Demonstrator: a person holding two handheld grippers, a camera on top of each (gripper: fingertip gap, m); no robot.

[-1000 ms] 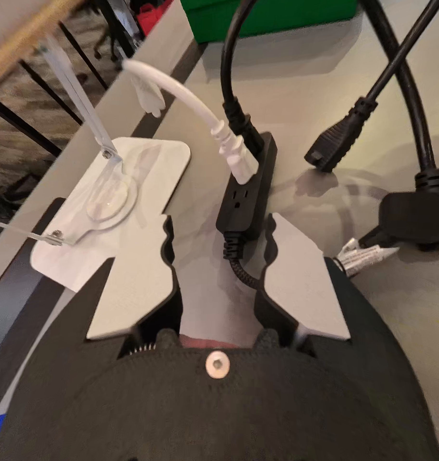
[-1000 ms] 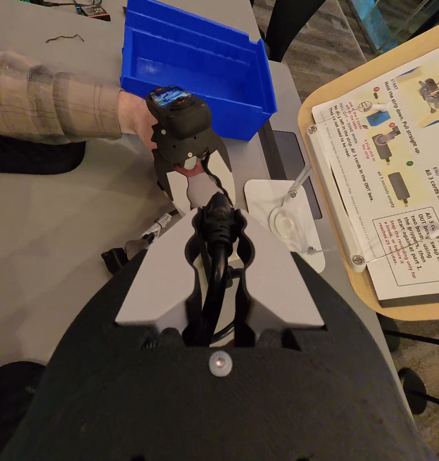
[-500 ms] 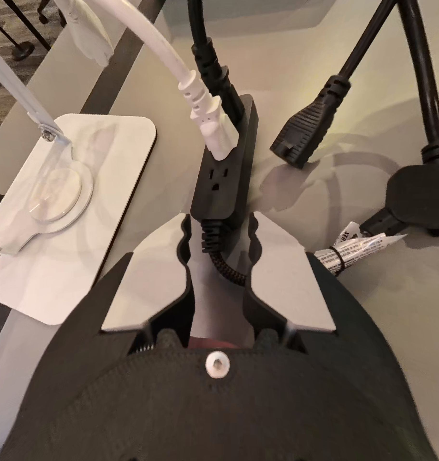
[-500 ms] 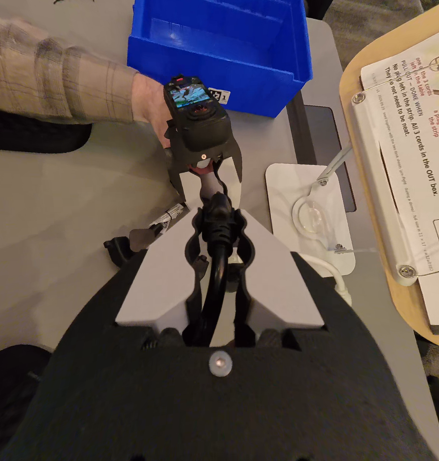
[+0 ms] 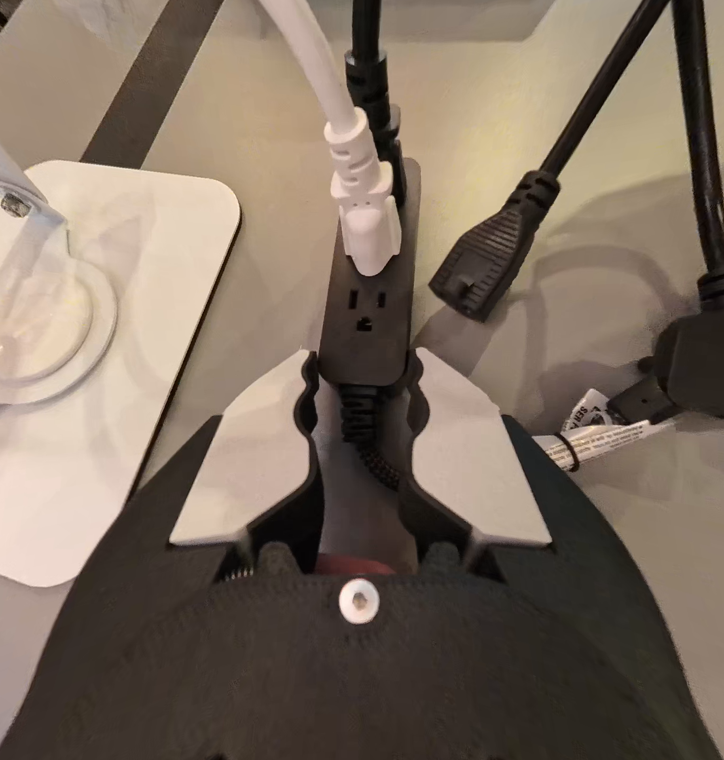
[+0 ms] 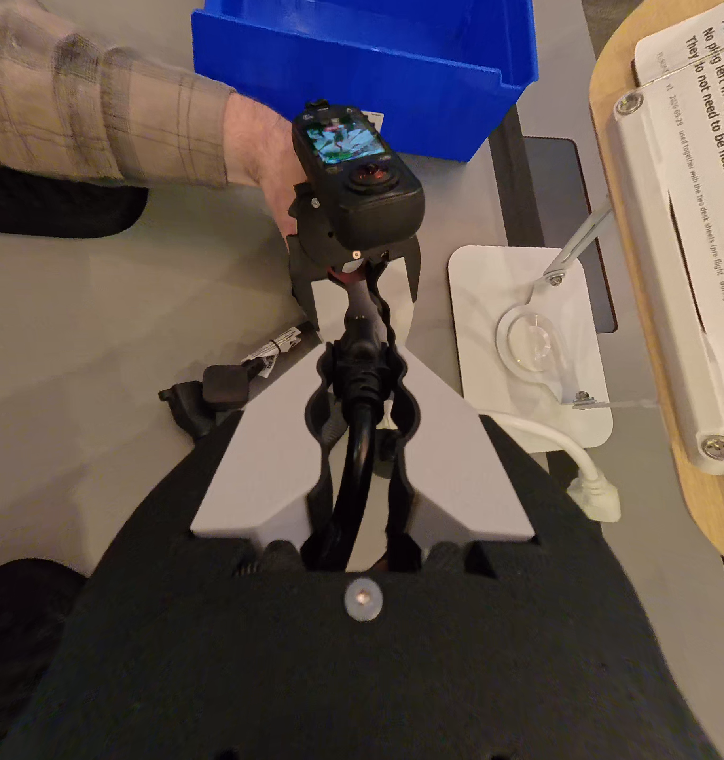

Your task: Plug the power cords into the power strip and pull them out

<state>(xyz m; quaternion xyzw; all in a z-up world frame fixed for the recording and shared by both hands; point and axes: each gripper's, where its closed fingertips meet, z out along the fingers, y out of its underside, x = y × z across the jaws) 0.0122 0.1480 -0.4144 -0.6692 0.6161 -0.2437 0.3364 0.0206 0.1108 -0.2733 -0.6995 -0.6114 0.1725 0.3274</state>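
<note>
Left claw (image 5: 362,366): closed down on the near end of the black power strip (image 5: 368,312), one fingertip at each side of it where the braided cable leaves. The strip lies flat on the grey worktop (image 5: 270,123). Nearest socket is empty; a white plug (image 5: 366,214) sits in the middle one and a black plug (image 5: 377,119) in the far one. Right claw (image 6: 362,362): narrow, clamped on that black plug from above — its cord runs back between the fingers. A loose black connector (image 5: 487,255) lies just right of the strip, apart from it. A blue bin (image 6: 364,70) stands beyond the left claw, and a white stand base (image 6: 529,345) sits beside the strip.
</note>
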